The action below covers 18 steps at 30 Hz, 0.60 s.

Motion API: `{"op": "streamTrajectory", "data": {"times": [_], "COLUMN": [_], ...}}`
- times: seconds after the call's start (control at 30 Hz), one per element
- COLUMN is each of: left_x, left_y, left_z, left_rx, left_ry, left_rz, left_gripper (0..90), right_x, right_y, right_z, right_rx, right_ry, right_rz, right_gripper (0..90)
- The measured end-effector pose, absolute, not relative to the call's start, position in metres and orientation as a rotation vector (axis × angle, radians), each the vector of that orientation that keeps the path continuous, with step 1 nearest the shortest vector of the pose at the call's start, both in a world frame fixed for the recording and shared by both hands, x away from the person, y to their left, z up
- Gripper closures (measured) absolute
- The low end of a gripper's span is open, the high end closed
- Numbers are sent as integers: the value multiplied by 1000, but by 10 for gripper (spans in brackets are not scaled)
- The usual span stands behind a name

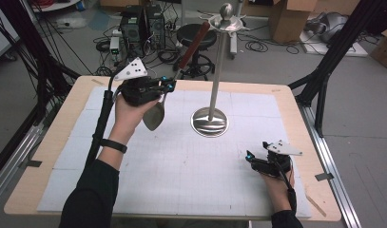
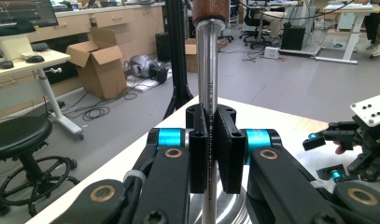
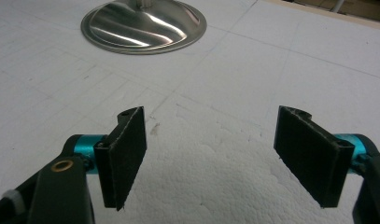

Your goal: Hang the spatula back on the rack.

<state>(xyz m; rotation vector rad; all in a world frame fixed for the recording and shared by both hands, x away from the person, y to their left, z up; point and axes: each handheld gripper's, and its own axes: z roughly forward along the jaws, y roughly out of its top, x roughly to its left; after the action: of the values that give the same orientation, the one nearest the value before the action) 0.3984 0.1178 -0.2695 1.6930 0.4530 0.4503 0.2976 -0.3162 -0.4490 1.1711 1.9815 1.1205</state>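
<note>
1. High view: the left gripper (image 1: pixel 168 87) is held up over the far left part of the white mat (image 1: pixel 181 166), clamped on the metal shaft of a spatula (image 1: pixel 174 78).
2. The spatula runs aslant through the jaws: its steel blade (image 1: pixel 154 116) hangs below and toward the person, just beside the left hand (image 1: pixel 134 111), while its reddish-brown wooden handle (image 1: pixel 194 45) rises above and away, toward the top of the stand (image 1: pixel 218 71).
3. The handle's upper end lies close to the stand's round rack (image 1: pixel 227 22); whether they touch I cannot tell.
4. Left gripper view: the two black pads (image 2: pixel 229 144) press on the shaft from either side, the shaft (image 2: pixel 207 93) standing upright between them with the wooden handle (image 2: pixel 210 9) above.
5. The right gripper (image 1: pixel 252 159) rests low on the near right part of the mat, well apart from the spatula, its jaws spread with nothing between them.
6. Right gripper view: its pads (image 3: pixel 127 154) stand wide apart over bare mat, with the stand's shiny round base (image 3: pixel 143 25) ahead.
</note>
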Motion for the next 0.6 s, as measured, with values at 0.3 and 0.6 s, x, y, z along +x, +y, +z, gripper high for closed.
{"op": "streamTrajectory", "data": {"times": [0.3, 0.6], "left_x": [403, 408], "left_y": [107, 99], "left_z": [-274, -278], "left_rx": [1672, 1634], "left_ry": [452, 448], "left_rz": [454, 489], "left_gripper": [843, 843], "right_x": [297, 297], "right_y": [-315, -315], "right_z": [-449, -449], "right_rx": [1161, 1160], "right_ry": [1988, 1992], "right_rz": [1116, 1115], "right_gripper": [245, 245]}}
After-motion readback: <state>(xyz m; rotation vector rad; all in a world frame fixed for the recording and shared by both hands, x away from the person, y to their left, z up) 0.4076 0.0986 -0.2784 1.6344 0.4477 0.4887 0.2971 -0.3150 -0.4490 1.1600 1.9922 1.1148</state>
